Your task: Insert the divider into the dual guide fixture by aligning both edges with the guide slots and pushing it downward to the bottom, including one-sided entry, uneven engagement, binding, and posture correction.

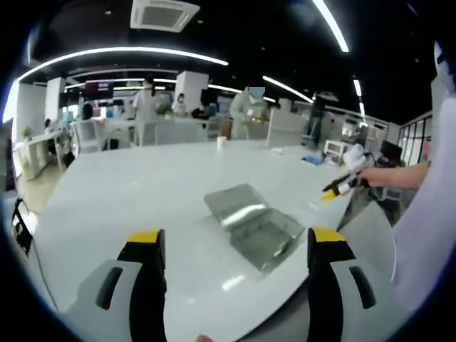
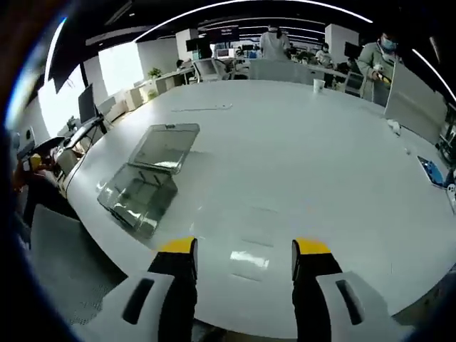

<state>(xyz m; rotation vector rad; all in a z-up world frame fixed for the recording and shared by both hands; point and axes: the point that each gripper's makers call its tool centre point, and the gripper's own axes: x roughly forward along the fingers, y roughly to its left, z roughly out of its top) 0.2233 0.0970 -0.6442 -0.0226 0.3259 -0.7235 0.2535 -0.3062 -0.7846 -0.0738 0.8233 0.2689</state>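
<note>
- Left gripper (image 1: 236, 246) jaws apart, empty, over the table (image 1: 142, 185).
- Right gripper (image 2: 244, 249) jaws apart, empty.
- Clear fixture (image 2: 139, 196) touches the flat divider (image 2: 165, 146).

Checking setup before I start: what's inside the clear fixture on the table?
The clear fixture looks empty through its walls; the flat divider lies beside it on the table. Guide slots are too faint to make out.
</note>
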